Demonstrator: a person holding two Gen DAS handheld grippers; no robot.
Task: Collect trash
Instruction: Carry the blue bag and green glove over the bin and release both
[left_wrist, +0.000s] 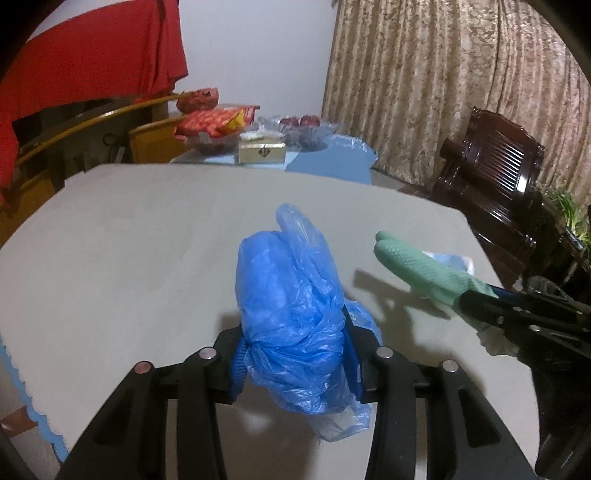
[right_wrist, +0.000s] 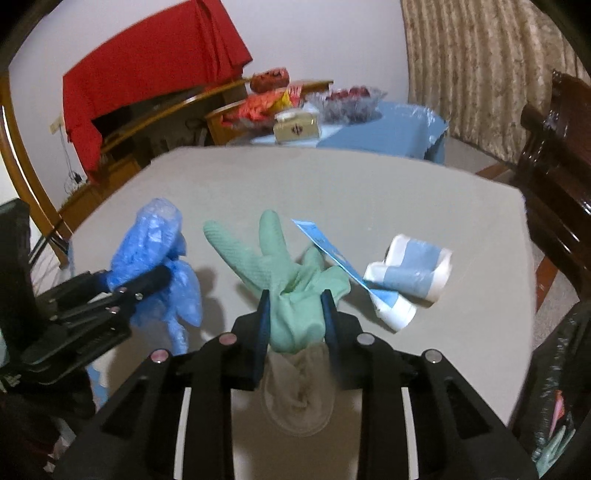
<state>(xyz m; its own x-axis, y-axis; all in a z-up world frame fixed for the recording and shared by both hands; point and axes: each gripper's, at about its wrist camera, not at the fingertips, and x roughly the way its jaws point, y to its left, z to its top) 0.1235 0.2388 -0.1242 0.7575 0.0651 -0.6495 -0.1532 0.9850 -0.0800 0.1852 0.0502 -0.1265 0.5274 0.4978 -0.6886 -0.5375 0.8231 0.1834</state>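
Note:
A crumpled blue plastic bag (left_wrist: 291, 295) is clamped between the fingers of my left gripper (left_wrist: 293, 354), held above the grey table (left_wrist: 147, 240). In the right wrist view the same bag (right_wrist: 155, 243) hangs at the left in the left gripper (right_wrist: 136, 286). My right gripper (right_wrist: 295, 310) is shut on the cuff of a green rubber glove (right_wrist: 288, 273), whose fingers point up and away. The glove (left_wrist: 417, 266) also shows at the right of the left wrist view. A white-and-blue crumpled wrapper (right_wrist: 410, 273) and a blue strip (right_wrist: 325, 251) lie just right of the glove.
Beyond the grey table stands a blue-covered table (right_wrist: 399, 129) with snack packs (right_wrist: 266, 103), a small box (right_wrist: 295, 127) and a glass fruit bowl (right_wrist: 347, 98). A dark wooden chair (left_wrist: 495, 173) is at the right. A black bag (right_wrist: 561, 387) sits at the lower right.

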